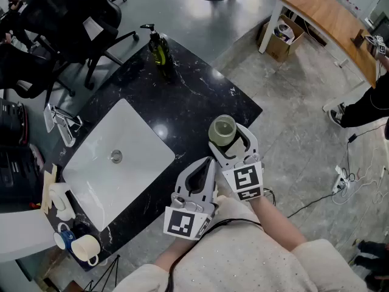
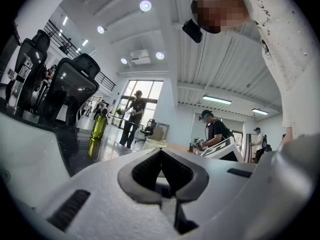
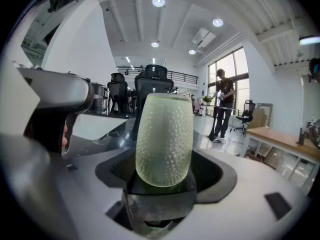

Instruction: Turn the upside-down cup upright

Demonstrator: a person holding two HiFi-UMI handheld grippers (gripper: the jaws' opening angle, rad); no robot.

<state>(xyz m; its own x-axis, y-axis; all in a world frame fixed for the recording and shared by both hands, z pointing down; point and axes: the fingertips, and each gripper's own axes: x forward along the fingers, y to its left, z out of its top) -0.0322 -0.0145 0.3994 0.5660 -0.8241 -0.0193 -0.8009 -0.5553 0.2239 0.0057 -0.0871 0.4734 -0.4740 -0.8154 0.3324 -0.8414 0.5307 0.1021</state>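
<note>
cup [image 1: 222, 130] stands mouth-up near the table [image 1: 182, 102] edge, so the turn looks done. right gripper [image 1: 234, 139] fingers are spread around it, seemingly not pressing. left gripper [image 1: 206, 166] is closed and empty. only backing away is left.

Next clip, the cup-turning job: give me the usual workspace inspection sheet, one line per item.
Surface: black marble counter with a white sink and a tap.
Job's things: green cup near the counter's edge, wide end up, seemingly standing on the counter.
Clutter: green bottle at the far edge; white mug and blue cup at the near left corner.
Tools: left tool jaws together, empty; right tool jaws wide around the cup, seemingly not pressing it.
Cables: power strip and loose leads on the floor, right.
Surroundings: office chairs, wooden desk, cardboard box, a person by the windows.
</note>
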